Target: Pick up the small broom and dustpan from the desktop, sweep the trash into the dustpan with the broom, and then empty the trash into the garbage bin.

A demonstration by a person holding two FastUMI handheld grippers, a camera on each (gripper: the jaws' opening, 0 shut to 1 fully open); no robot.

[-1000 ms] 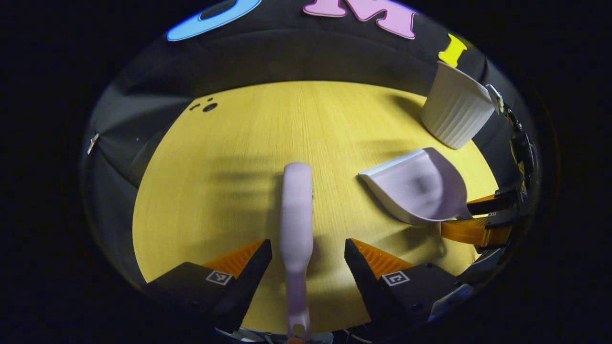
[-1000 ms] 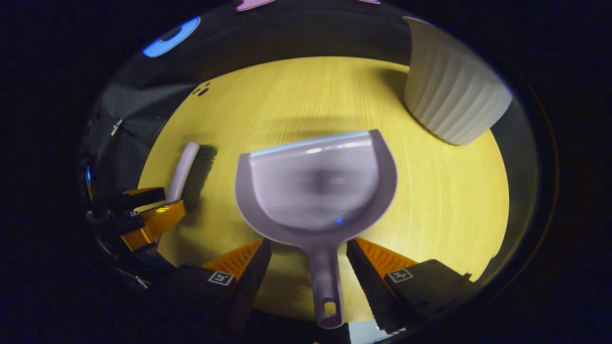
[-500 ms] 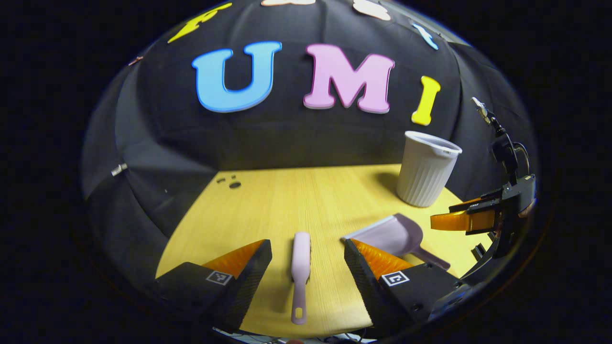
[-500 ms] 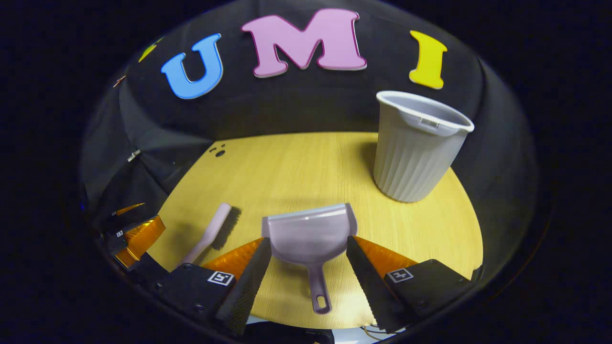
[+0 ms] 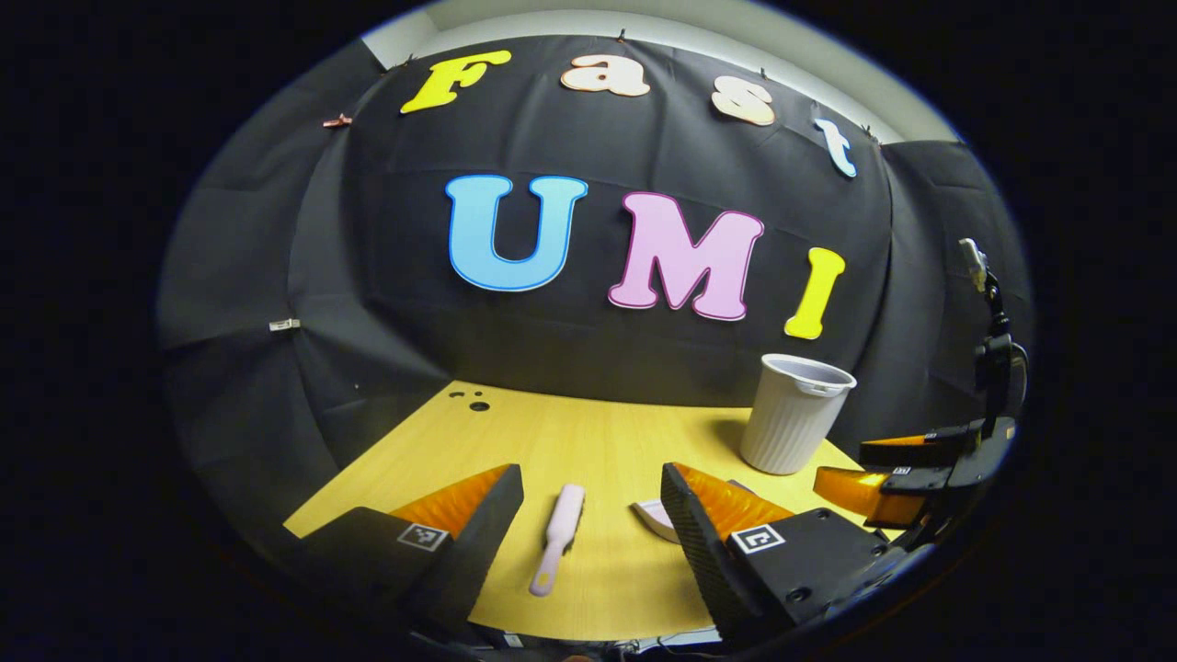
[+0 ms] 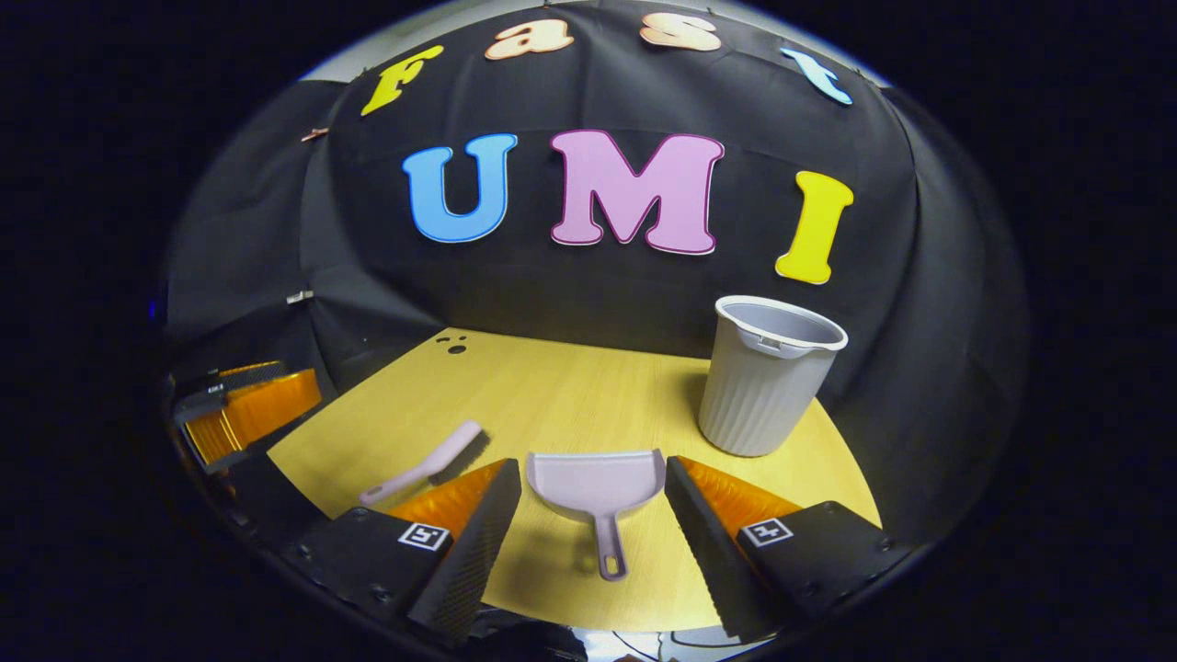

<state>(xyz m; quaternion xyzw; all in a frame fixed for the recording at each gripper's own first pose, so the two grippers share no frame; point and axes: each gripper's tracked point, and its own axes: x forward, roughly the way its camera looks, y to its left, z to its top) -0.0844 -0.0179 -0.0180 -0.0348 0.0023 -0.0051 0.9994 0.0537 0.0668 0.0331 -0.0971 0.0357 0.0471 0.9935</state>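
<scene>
Yellow wooden desktop (image 6: 570, 395) against black cloth wall. Left gripper (image 5: 593, 515) fingers spread, empty, raised above pink broom (image 5: 557, 538) lying flat, near left. Right gripper (image 6: 593, 515) fingers spread, empty, above dustpan (image 6: 596, 487) lying flat, near centre. Grey garbage bin (image 6: 768, 377) upright, far right.

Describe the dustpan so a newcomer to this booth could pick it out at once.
Start at the yellow table in front of the black cloth wall, where a ribbed grey bin stands upright at the back right. Nearer than the bin lies the dustpan, flat on the table, handle toward the camera. Unlike the slim broom to its left, it is a wide, pale lilac scoop.
</scene>
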